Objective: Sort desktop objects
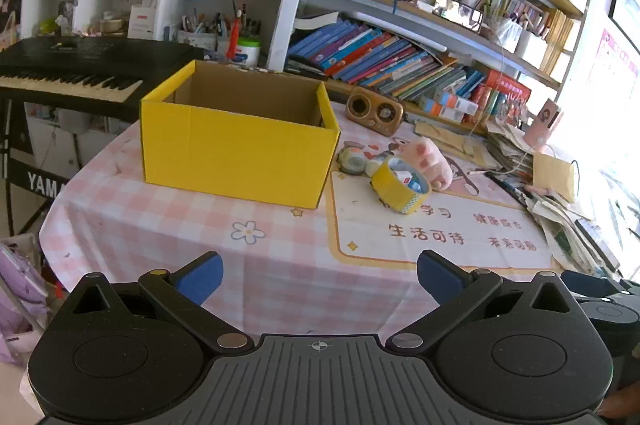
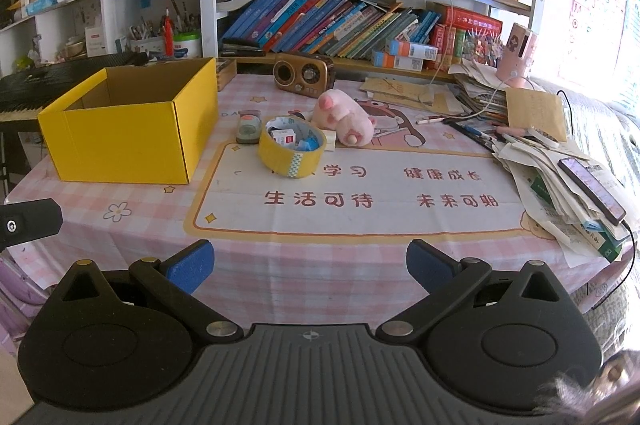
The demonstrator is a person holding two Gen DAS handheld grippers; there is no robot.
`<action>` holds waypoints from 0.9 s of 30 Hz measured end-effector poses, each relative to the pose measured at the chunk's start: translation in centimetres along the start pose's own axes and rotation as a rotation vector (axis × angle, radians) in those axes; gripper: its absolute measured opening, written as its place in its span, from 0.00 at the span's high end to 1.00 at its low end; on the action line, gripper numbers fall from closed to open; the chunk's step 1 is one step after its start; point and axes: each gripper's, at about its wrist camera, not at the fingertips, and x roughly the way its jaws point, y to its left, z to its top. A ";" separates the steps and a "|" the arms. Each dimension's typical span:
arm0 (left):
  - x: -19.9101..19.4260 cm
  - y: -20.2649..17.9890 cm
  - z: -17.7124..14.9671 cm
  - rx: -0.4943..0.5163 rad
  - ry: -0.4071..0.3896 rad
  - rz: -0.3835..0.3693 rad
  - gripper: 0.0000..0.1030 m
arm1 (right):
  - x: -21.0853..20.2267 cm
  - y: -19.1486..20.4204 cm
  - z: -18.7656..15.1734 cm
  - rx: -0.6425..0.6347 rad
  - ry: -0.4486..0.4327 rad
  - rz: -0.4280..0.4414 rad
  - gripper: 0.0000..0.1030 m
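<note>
On the worktop [image 2: 360, 249], under its pink checked cloth, a yellow tape roll [image 2: 291, 150] lies flat, its open core facing up and tipped a little toward the front edge. Small packets [image 2: 285, 136] are stuffed inside the core. Just behind it lies a pink plush paw [image 2: 344, 117], its long axis running from back left to front right, toe pads showing. A small grey-green tape dispenser [image 2: 248, 128] lies between the roll and the yellow cardboard box [image 2: 128, 141], which stands upright, open-topped, to the left. What the box holds cannot be told. A brown retro radio [image 2: 303, 71] stands at the back. The left gripper [image 1: 319, 279] and right gripper [image 2: 310, 267] both hang over the near edge, jaws spread wide, gripping nothing.
</note>
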 end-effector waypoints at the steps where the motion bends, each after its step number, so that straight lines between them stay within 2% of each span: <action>1: 0.0 -0.1 0.0 0.000 0.000 0.001 0.00 | 0.0 0.0 0.0 0.000 0.000 0.000 0.00; 27: -0.2 0.0 0.2 0.000 0.000 -0.011 0.00 | -0.2 -0.2 -0.1 0.005 -0.002 0.001 0.00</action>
